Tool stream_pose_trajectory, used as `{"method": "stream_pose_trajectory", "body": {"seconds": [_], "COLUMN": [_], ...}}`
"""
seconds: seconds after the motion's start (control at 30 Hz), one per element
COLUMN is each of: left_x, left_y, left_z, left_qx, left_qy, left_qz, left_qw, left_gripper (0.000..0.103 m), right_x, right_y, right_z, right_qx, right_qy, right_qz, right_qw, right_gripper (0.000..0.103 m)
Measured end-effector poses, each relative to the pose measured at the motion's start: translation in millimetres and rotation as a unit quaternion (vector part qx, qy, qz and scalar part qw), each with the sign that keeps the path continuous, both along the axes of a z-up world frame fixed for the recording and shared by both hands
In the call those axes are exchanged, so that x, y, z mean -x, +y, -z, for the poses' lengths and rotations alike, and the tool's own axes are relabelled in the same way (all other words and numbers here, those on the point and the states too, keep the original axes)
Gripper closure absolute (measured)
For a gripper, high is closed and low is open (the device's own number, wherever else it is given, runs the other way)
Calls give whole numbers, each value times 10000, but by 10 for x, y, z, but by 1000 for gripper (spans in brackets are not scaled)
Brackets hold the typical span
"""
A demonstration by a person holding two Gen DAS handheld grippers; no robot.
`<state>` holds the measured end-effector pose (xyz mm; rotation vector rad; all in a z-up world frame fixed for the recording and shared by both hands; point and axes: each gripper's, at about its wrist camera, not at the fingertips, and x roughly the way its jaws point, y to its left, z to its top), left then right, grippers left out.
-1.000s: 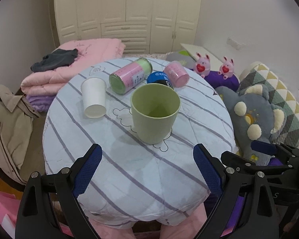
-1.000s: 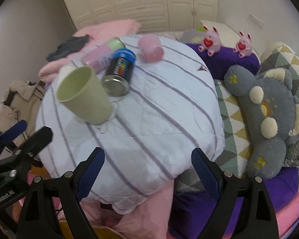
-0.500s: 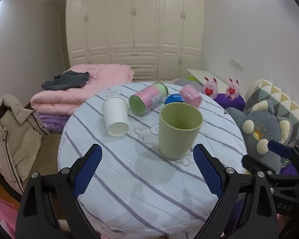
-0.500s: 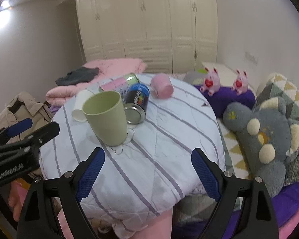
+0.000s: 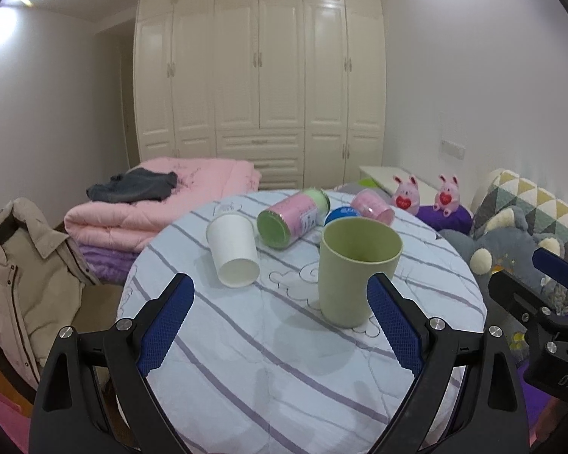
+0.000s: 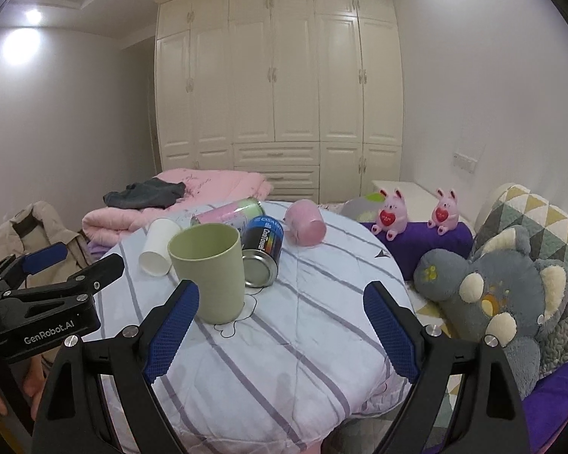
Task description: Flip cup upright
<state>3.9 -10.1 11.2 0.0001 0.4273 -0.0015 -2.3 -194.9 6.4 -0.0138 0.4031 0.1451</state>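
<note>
- Leftmost, we note a beige jacket (image 5: 22,265) draped beside the round surface (image 5: 284,370), which wears a striped white cloth; folded pink quilts (image 5: 163,200) lie behind it.
- Our left gripper (image 5: 280,336) hangs over the near edge of the surface, jaws spread wide, nothing between them.
- White paper cup (image 5: 234,249) lies on its side, mouth toward us, left of centre.
- Pink-and-green canister (image 5: 291,217) lies on its side just behind and right of the paper cup.
- Green cup (image 5: 356,270) stands upright, mouth up and base on the cloth, between the left jaws' line of sight and the right pad; neither gripper touches it.
- Blue can (image 6: 263,251) lies on its side just behind the green cup; pink cup (image 6: 306,222) lies on its side farther back.
- Our right gripper (image 6: 280,335) also sits at the near edge, jaws spread and empty, the green cup near its left pad.
- Far right: grey plush toy (image 6: 503,295) and two pink bunny figures (image 6: 416,215) on the bedding.
- Judgement: if the green cup is the target, the flip looks done and released. The paper cup and pink cup remain tipped, should they count.
</note>
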Motion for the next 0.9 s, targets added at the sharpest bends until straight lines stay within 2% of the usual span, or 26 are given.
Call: {"method": "stream_pose_trajectory", "body": {"seconds": [0.23, 0.47, 0.9], "left_x": [40, 48, 61], "left_y": [-53, -82, -86], "left_z": [-16, -23, -39], "left_qx": [-81, 15, -41], "left_qy": [-332, -369, -326], "left_qz": [27, 98, -38], "left_qw": [9994, 9993, 9995], "left_gripper": [9, 9, 9], "right_x": [18, 22, 6], "right_y": [8, 11, 27], "right_z": [52, 77, 127], "right_qx": [69, 85, 133], "right_qy": [-113, -80, 113], "right_qz": [64, 50, 10], "right_qw": [9999, 9999, 9998], "right_gripper": [13, 13, 13]}}
